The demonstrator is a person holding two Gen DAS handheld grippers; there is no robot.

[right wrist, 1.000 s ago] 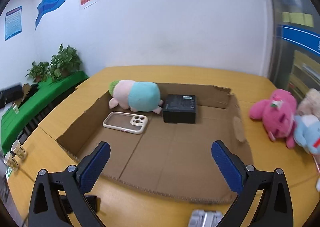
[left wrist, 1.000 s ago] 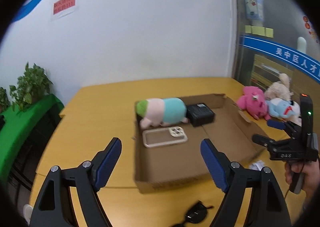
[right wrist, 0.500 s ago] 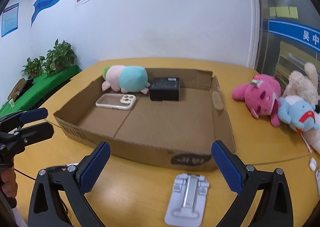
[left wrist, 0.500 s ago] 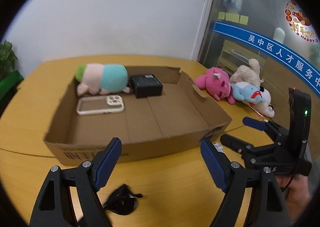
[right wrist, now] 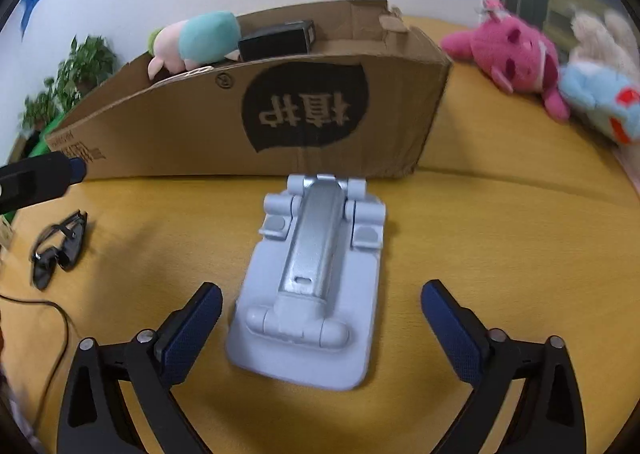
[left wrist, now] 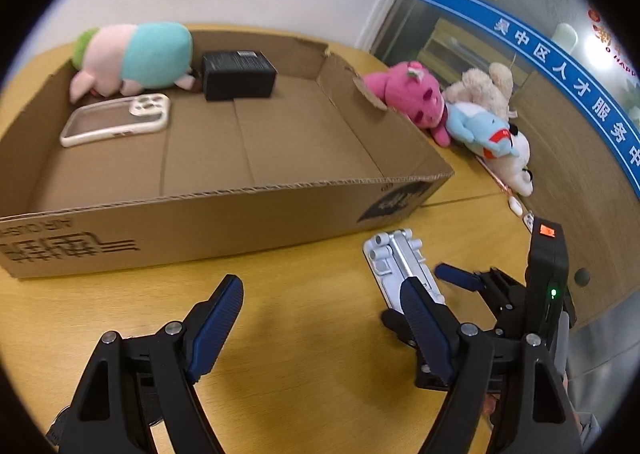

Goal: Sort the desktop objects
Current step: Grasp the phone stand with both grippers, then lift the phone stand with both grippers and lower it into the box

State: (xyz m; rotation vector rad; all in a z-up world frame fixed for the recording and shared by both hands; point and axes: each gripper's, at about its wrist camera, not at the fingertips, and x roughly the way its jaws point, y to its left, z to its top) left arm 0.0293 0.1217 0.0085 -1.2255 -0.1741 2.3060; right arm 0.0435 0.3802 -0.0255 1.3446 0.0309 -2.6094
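A folded white and silver phone stand (right wrist: 316, 278) lies flat on the wooden table in front of the cardboard box (right wrist: 168, 121). My right gripper (right wrist: 320, 318) is open, low over the table, with one finger on each side of the stand, not touching it. In the left wrist view the stand (left wrist: 396, 266) and the right gripper (left wrist: 436, 294) show at the right. My left gripper (left wrist: 320, 310) is open and empty above bare table, left of the stand. The box (left wrist: 200, 213) holds a pink and teal plush (left wrist: 136, 53), a black box (left wrist: 238, 73) and a clear phone case (left wrist: 116, 119).
A pink plush (left wrist: 412, 97), a beige plush (left wrist: 484, 87) and a blue and white plush (left wrist: 492, 137) lie right of the box. Black sunglasses (right wrist: 60, 250) and a thin cable (right wrist: 44, 306) lie at the left of the table. Potted plants (right wrist: 76, 73) stand beyond.
Both grippers have come down and forward toward the table. My right gripper has closed in on the phone stand, which now lies between its open fingers. The left gripper has swung right.
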